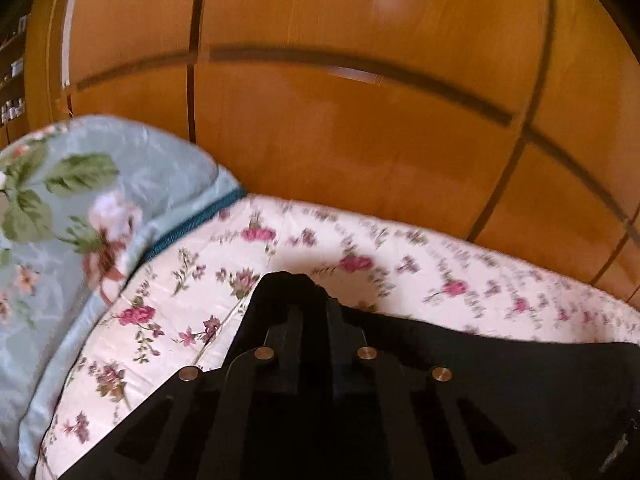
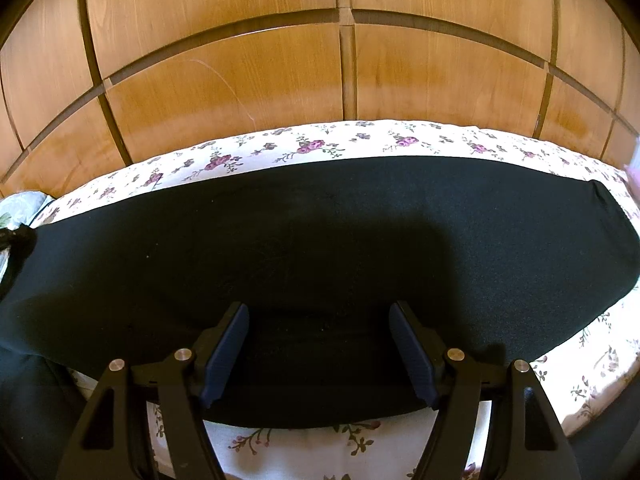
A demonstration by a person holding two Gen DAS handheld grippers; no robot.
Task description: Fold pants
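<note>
At six o'clock the right gripper (image 2: 320, 344) hangs with jaws spread wide, gripping nothing, over the black pants (image 2: 320, 232); these lie flat across the floral bedsheet (image 2: 360, 140); wooden panels (image 2: 240, 80) stand at twelve. The left gripper (image 1: 298, 292) is pinched closed on dark pants cloth; a green floral pillow (image 1: 80, 200) sits at nine.

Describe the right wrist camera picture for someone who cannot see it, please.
Black pants lie spread flat across a bed with a white flowered sheet, filling most of the view. At the bottom the right gripper hangs over the pants' near edge, its two fingers wide apart and holding nothing. Brown wooden wardrobe doors stand behind the bed.
</note>
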